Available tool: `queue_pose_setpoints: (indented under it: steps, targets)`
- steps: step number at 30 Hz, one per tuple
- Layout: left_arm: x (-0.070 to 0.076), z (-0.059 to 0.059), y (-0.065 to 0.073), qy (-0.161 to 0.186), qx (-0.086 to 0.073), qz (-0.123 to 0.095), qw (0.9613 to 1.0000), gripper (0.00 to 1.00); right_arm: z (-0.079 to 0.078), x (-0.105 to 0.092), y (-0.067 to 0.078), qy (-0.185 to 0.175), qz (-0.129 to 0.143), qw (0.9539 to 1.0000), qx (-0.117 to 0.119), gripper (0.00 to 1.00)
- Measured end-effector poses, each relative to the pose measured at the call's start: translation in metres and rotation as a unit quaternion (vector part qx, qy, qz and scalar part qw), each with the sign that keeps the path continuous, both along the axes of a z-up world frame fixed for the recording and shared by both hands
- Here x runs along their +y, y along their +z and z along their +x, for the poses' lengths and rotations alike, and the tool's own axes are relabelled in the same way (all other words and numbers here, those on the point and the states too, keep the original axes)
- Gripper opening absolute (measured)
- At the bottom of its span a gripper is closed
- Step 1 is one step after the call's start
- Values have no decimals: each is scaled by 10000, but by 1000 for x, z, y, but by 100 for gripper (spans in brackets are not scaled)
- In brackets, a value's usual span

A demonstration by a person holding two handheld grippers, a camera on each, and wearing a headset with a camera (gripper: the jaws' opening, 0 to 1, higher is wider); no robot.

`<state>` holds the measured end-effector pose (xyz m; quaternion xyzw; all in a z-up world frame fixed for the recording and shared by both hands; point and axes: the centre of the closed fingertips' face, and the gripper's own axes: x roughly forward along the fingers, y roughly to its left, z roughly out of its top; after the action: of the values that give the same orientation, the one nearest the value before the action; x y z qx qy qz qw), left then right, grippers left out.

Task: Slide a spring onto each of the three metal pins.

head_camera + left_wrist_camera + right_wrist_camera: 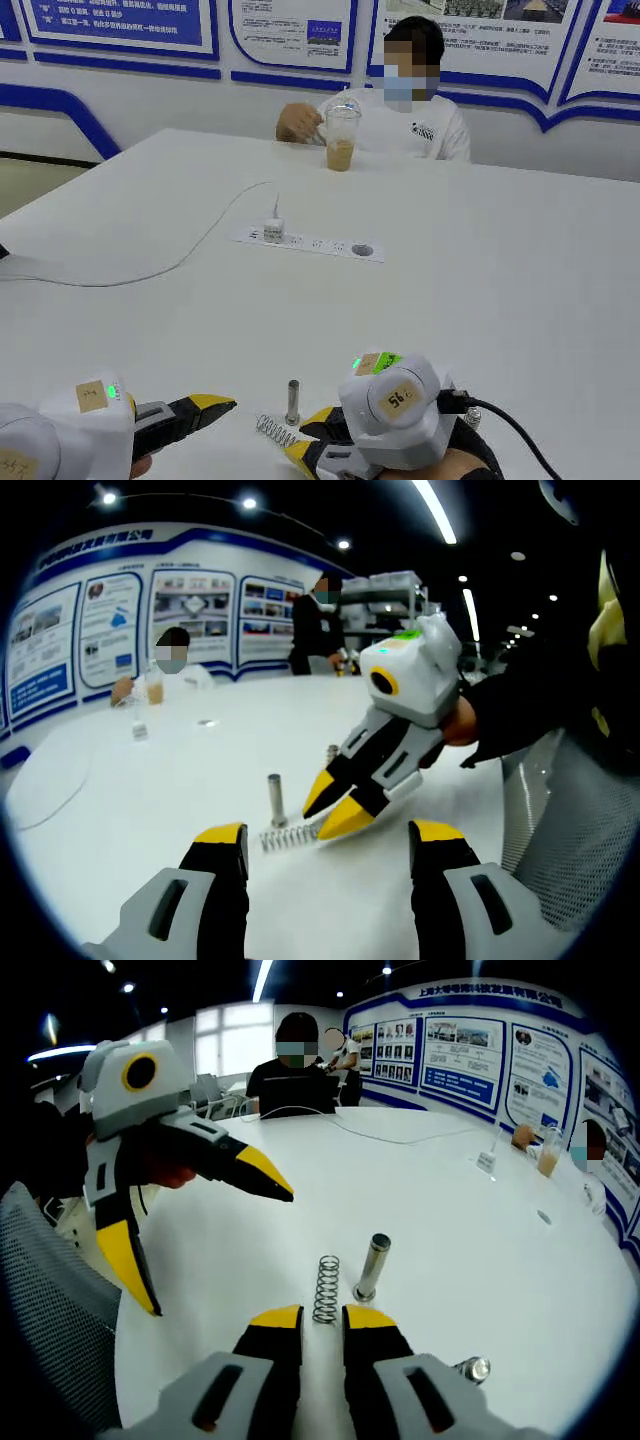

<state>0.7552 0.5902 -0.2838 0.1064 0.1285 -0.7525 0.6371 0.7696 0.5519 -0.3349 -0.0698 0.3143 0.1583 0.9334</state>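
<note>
- The spring (326, 1288) lay flat on the white table (450, 300), just beside the foot of an upright metal pin (371, 1265), which was bare.
- The right gripper (322, 1318) had its jaws drawn narrow, with a slim gap between them. The spring's near end sat right at their tips, but whether they pinched the coil or merely framed it, I could not tell.
- The left gripper (222, 1253) hung near, jaws spread wide and holding nothing, pointed toward the pin and the spring.
- A second metal piece (474, 1368), probably another pin, sat close by the right gripper's side. It was too small to say whether it carried a spring.
- The likeliest trouble was a grip on the end coils alone. The spring would droop or swing, and its open end might miss the pin's top and catch on the rim.
- Too hard a squeeze could flatten the coil or shoot it out sideways, and on so smooth a table it would probably roll away.
- The pin appeared to stand free, so a sideways nudge from the spring or a jaw could tip it over. The open left gripper looked well placed to steady it.
- Farther off were a power strip (310, 242), its cable (150, 272), a cup (340, 140) of drink and a seated person (425, 128), all well apart from the work.
</note>
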Motion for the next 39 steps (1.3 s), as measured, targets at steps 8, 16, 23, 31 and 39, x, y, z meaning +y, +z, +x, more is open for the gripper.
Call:
queue_pose_setpoints:
  steps: [8,16,23,31,39]
  targets:
    - [1,1,-1,8,5,16,10000,66,2,-2,-8,-63,27,9999,94,16]
    - [2,1,-1,28,12,17,10000,66,5,-1,-11,-57,45,9999,106,15]
    - [3,1,-2,46,23,41,10000,65,5,-1,-11,-86,133,9998,120,12]
    - [2,0,-1,37,1,49,10000,65,1,1,-10,-62,210,9996,169,12]
    - [2,1,-1,32,-9,46,10000,65,-5,4,6,93,169,9998,42,11]
